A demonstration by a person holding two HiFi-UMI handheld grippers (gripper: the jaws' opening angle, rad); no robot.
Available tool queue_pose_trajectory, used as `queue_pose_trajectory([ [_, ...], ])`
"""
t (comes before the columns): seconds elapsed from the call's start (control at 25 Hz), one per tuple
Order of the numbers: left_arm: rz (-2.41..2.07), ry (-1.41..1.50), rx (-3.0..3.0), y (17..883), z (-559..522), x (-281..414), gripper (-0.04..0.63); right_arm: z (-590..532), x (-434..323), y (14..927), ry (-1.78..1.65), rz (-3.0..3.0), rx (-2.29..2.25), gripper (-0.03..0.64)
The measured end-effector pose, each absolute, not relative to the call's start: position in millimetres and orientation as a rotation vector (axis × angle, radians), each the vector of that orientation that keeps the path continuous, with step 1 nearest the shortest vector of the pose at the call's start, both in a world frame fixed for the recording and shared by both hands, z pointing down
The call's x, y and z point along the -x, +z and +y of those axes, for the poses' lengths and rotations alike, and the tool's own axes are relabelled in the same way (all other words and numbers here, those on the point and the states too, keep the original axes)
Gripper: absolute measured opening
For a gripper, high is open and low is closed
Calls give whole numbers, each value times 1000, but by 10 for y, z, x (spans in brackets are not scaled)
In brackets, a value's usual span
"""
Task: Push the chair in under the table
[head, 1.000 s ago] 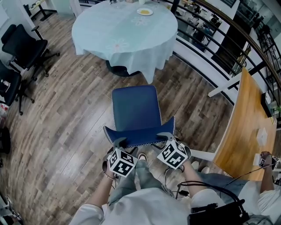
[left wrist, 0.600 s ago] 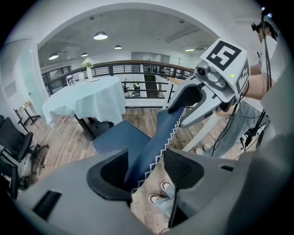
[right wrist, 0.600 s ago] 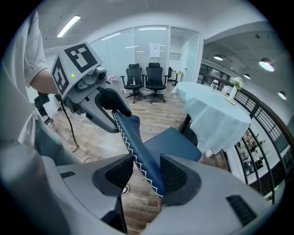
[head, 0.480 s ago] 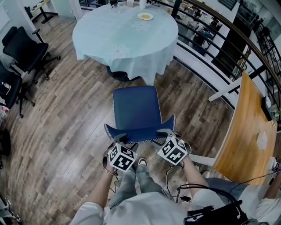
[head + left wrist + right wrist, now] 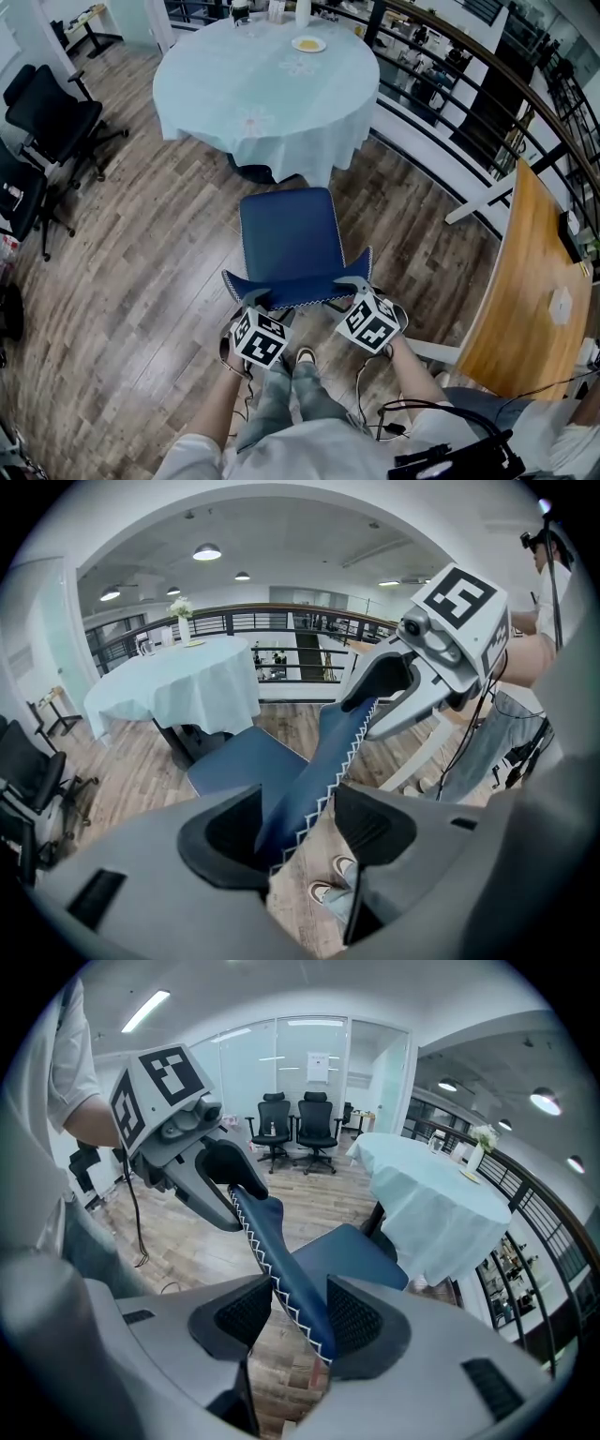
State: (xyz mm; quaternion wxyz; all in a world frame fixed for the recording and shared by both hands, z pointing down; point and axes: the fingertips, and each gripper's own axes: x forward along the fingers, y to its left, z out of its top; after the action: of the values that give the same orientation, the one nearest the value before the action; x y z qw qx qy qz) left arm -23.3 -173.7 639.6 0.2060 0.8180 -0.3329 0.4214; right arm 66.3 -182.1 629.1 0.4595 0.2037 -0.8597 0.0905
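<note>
A blue chair stands with its seat [image 5: 289,234] facing the round table [image 5: 267,84], which is draped in a pale blue cloth. The seat's front edge is close to the cloth's hem. My left gripper [image 5: 255,300] straddles the left end of the backrest's top edge [image 5: 298,289], and my right gripper [image 5: 352,284] straddles the right end. In the left gripper view the zigzag-stitched backrest [image 5: 328,752] runs between my left gripper's [image 5: 300,829] jaws, with floor showing beside one pad. My right gripper [image 5: 300,1314] stands likewise around the backrest [image 5: 281,1251], open.
Black office chairs [image 5: 52,103] stand at the left. A wooden table [image 5: 525,272] and a dark railing [image 5: 450,66] are at the right. A small plate [image 5: 308,44] sits on the far side of the round table. My shoes are just behind the chair.
The chair has slid a little toward the round table, and both grippers have gone with it on the backrest. The jaws look unchanged.
</note>
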Motion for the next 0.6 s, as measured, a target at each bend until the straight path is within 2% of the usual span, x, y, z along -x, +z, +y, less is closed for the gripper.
queue_pose_trajectory([
  [0.6,-950,1164,-2296,6387,-2381,321,241,-2491,-577,6286,195,-2119,-468,192],
])
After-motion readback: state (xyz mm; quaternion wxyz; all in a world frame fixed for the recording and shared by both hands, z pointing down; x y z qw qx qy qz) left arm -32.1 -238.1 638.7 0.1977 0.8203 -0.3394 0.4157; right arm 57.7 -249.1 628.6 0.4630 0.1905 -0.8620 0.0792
